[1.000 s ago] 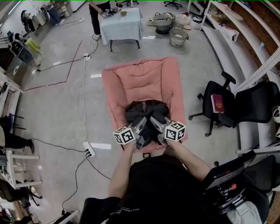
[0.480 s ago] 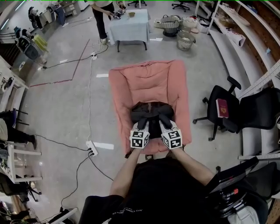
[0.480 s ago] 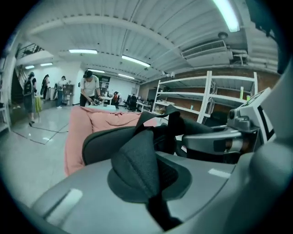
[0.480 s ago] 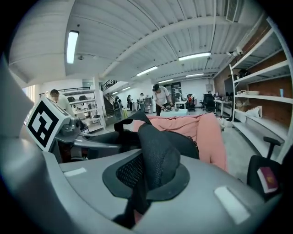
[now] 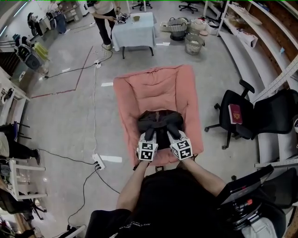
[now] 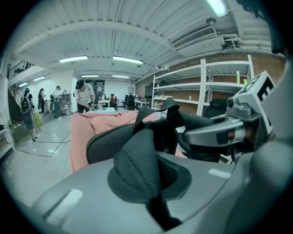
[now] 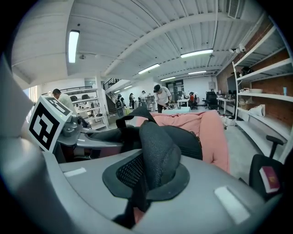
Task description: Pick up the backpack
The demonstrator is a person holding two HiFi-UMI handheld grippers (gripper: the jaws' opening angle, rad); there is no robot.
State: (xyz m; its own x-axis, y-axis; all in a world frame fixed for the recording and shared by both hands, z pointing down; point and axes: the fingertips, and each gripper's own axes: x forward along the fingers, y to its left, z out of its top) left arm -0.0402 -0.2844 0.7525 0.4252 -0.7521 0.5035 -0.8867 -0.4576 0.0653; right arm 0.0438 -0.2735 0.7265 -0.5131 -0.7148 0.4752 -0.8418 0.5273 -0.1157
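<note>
A black backpack (image 5: 158, 122) lies on the near end of a pink cushion (image 5: 156, 86) on the floor. Both grippers reach down onto its near side. My left gripper (image 5: 149, 135) is shut on a padded black mesh shoulder strap (image 6: 137, 160), which bulges up between its jaws. Beside it, my right gripper (image 5: 172, 133) is shut on the other mesh strap (image 7: 155, 153). Each gripper shows in the other's view: the right gripper (image 6: 219, 132) and the left gripper (image 7: 78, 137). The backpack's body (image 7: 183, 137) rests on the cushion (image 7: 210, 132) just beyond the jaws.
A black office chair (image 5: 247, 118) carrying a red book (image 5: 234, 113) stands right of the cushion. A power strip (image 5: 98, 162) with cables lies on the floor at left. At the back stand a cloth-covered table (image 5: 134, 25), a person (image 5: 103, 14), baskets (image 5: 193, 44) and shelving (image 5: 260, 37).
Both grippers have rolled so their marker cubes face up, drawn closer together and sunk onto the backpack's straps. The left jaws have closed on their strap.
</note>
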